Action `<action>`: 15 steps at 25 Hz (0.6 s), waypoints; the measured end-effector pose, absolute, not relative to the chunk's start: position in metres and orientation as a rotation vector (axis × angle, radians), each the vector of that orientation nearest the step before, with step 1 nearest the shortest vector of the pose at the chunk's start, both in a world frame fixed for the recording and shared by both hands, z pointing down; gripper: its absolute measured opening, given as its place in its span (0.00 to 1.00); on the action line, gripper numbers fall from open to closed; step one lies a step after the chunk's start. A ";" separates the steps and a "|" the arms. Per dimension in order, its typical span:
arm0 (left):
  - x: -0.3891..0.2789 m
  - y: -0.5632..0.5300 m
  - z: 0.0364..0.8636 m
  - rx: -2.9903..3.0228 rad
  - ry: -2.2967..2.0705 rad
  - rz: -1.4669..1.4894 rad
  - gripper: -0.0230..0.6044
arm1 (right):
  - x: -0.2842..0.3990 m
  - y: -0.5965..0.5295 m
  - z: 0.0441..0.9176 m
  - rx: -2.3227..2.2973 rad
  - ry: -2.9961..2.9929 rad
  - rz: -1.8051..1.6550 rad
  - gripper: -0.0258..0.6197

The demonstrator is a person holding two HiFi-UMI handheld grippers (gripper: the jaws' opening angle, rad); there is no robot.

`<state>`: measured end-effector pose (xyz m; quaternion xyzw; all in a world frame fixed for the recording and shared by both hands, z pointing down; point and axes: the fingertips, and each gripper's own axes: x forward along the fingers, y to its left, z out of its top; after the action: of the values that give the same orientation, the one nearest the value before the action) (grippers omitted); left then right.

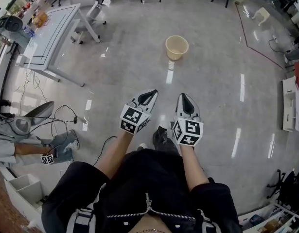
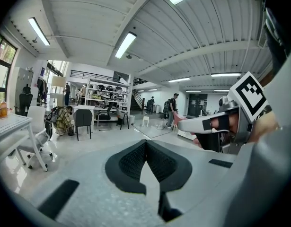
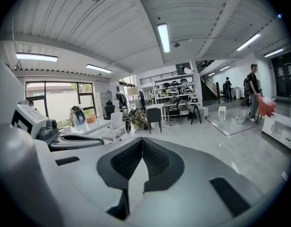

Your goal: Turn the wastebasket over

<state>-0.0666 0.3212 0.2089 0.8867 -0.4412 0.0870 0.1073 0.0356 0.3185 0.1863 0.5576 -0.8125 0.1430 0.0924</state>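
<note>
The upright wastebasket (image 1: 177,47) is ringed by bare floor (image 1: 212,91), well apart from the table (image 1: 52,38). Left gripper (image 1: 150,97) and right gripper (image 1: 184,101) are seen fully closed, empty.

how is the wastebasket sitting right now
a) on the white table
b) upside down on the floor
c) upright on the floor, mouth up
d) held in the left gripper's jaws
c: the head view shows the wastebasket standing alone on the floor, open mouth up, apart from the left gripper and right gripper.

Person (image 1: 13,147) half beyond left edge
</note>
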 end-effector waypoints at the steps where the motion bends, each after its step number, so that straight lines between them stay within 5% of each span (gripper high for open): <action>1: -0.065 0.311 0.208 2.609 -1.300 0.258 0.05 | 0.036 0.309 0.186 1.652 -2.414 0.428 0.06; 15: -0.012 0.223 0.195 2.578 -1.412 0.277 0.05 | 0.095 0.220 0.196 1.574 -2.445 0.469 0.06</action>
<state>-0.0125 0.2234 0.1955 0.8693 -0.4760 0.0935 0.0945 0.0954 0.2204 0.1959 0.5319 -0.8261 0.1585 0.0979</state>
